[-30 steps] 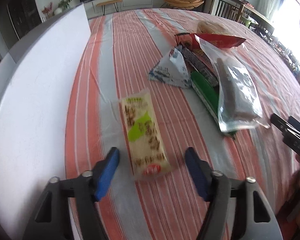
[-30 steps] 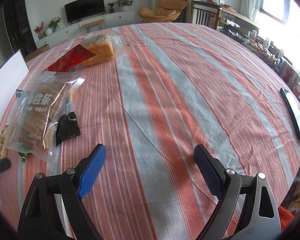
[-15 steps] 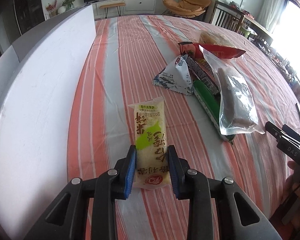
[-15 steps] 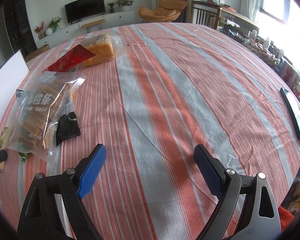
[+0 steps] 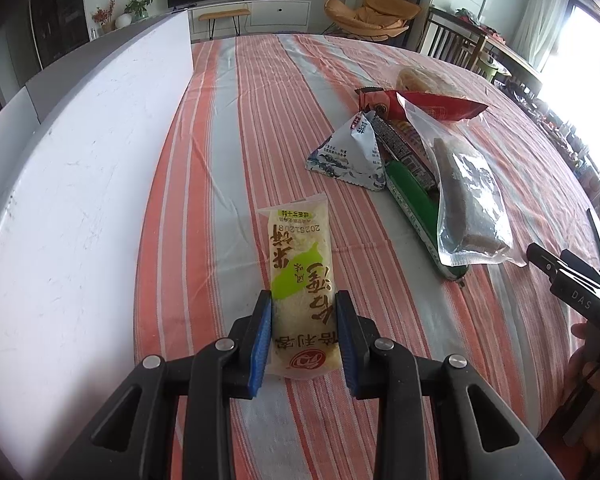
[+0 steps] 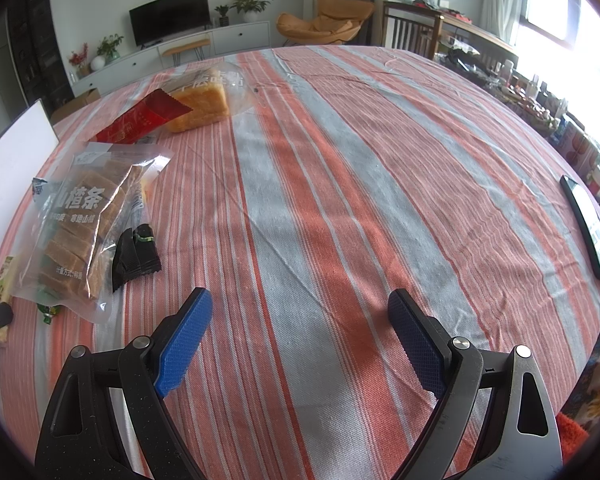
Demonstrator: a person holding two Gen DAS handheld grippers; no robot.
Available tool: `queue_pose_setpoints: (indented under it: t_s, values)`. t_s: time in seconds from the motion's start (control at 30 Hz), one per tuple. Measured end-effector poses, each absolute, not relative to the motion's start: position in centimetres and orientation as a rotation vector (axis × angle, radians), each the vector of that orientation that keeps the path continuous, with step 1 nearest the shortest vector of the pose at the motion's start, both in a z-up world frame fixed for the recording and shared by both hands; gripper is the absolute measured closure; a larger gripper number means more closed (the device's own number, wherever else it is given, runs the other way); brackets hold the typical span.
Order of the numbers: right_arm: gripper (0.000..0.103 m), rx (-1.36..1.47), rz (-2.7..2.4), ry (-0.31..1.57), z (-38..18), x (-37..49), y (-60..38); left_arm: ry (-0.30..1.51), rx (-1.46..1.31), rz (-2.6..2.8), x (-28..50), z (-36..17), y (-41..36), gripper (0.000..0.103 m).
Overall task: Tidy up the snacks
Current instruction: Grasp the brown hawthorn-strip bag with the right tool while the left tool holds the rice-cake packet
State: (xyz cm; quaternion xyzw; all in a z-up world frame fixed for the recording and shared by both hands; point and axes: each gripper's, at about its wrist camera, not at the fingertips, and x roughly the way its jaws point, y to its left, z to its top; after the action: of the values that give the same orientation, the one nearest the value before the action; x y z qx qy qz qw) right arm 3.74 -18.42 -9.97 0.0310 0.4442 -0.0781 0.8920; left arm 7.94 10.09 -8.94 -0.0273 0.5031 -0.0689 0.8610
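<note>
Left gripper [image 5: 303, 316]: blue ribbed fingers [image 5: 261, 334] narrow, clamped on both long edges of the rice cracker packet [image 5: 300, 276] at its near end. Packet sits lower centre of the left wrist frame, flat on the table [image 5: 228, 152]. Long axis runs straight away from the camera, in line w/ the fingers; sealed far end points to the upper frame, printing reads upside down. Slim oblong, glossy clear film, pale yellow contents, green leaf patch mid-body, red round logo at the near end.

Right gripper [image 6: 300, 320]: fingers wide apart, nothing between them, over bare cloth at lower centre of the right wrist frame.

Table cloth: woven, coarse weave, salmon and grey stripes w/ thin white lines.

Other snacks, right of centre in the left wrist frame, clustered and overlapping:
- triangular foil pouch [image 5: 350, 152], white/blue print, zigzag edge
- green flat pack [image 5: 414, 196], long, partly under the clear bag
- clear bag of brown bars [image 5: 466, 196], crinkled film
- red wrapper [image 5: 440, 106], pointed, glossy

White board [image 5: 72, 184]: matte, scuffed, fills left of the frame. Phone [image 6: 588, 224] at right edge of the right wrist frame, near the table rim.
</note>
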Motion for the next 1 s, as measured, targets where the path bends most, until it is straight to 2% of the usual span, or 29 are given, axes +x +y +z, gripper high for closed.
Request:
queue_pose_setpoints:
  t_s: [0.17, 0.3, 0.43, 0.53, 0.73, 0.8, 0.83, 0.87, 1.0]
  values:
    - [0.013, 0.098, -0.148, 0.912, -9.6, 3.4, -18.8, 1.055, -0.088, -0.153, 7.7, -8.9, 10.4, 0.073]
    - [0.013, 0.276, -0.058, 0.782, -6.7, 2.0, -20.2, 1.05, -0.099, -0.166, 7.0, -8.5, 10.4, 0.073]
    - [0.012, 0.412, 0.121, 0.874, -4.2, 4.7, -17.5, 1.043, -0.11, -0.172, 6.3, -8.5, 10.4, 0.073]
    - [0.012, 0.409, 0.202, 0.95, -3.4, 7.7, -13.5, 1.046, -0.123, -0.177, 6.1, -8.5, 10.5, 0.073]
    - [0.013, 0.233, 0.114, 1.189, -7.8, 12.9, -6.6, 1.034, -0.128, -0.194, 5.0, -7.8, 10.3, 0.073]
    - [0.025, 0.235, 0.101, 1.122, -7.5, 12.6, -7.0, 1.028, -0.123, -0.207, 4.4, -7.6, 10.2, 0.073]
    - [0.051, 0.246, 0.086, 1.099, -7.2, 12.2, -7.7, 1.026, -0.12, -0.21, 4.2, -7.5, 10.2, 0.073]
    - [0.055, 0.272, 0.1, 1.109, -7.3, 12.1, -8.5, 1.024, -0.117, -0.214, 4.0, -7.5, 10.2, 0.073]
    - [0.061, 0.351, 0.147, 1.158, -7.9, 11.4, -11.6, 1.04, -0.116, -0.239, 3.7, -8.2, 9.6, 0.073]
